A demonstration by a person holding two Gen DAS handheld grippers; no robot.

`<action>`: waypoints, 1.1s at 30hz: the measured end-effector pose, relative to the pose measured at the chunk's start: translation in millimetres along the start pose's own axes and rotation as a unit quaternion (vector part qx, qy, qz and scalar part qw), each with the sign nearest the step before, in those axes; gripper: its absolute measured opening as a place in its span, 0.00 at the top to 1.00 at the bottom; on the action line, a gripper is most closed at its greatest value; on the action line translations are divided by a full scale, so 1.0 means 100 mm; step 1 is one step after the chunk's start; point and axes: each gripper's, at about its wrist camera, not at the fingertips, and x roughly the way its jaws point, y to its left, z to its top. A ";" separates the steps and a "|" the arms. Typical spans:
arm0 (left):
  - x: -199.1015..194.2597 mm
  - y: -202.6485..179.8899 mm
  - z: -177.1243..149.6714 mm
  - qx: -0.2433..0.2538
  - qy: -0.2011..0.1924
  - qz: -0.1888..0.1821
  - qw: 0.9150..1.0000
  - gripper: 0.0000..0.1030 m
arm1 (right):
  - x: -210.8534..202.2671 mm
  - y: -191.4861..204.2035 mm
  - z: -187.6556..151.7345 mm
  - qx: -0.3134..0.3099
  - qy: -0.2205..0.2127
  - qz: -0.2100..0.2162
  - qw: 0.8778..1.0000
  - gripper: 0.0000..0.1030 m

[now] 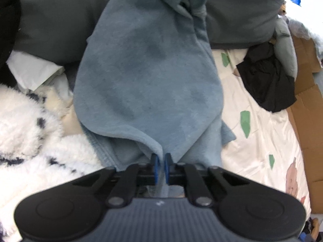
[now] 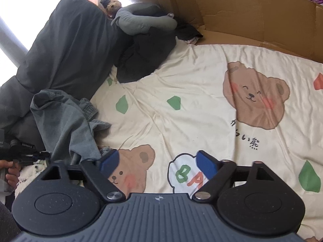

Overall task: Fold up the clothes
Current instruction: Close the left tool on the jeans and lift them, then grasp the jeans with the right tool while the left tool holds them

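Left claw [image 1: 160, 162] was clamped on an edge of the blue-grey sweatshirt [image 1: 147, 76], blue pads nearly together with cloth pinched between. The sweatshirt stretched away from the claw up toward the dark grey pillows [image 1: 54, 20], lying partly on the bear-print sheet [image 1: 256, 141] and beside a white fluffy blanket [image 1: 26, 125]. Black garment [image 1: 266, 82] lay on the sheet to the right, next to cardboard [image 1: 308, 121]. Right claw [image 2: 157, 161] was wide open, gripping nothing, over the sheet; the sweatshirt bunched just left of its left finger. A hand [image 2: 10, 173] showed at the far left edge.
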 end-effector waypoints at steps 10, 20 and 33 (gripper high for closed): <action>-0.21 -0.65 -0.11 0.085 -0.018 -0.057 0.995 0.97 | 0.12 0.09 0.04 -0.013 0.002 0.032 0.999 0.18; -0.29 -1.56 -0.35 0.157 -0.022 -0.129 0.979 0.97 | 0.32 0.27 0.17 -0.030 0.006 0.074 0.997 0.18; -0.01 -2.20 -0.51 0.176 -0.007 -0.161 0.971 0.97 | 0.74 0.60 0.31 -0.053 0.035 0.147 0.987 0.18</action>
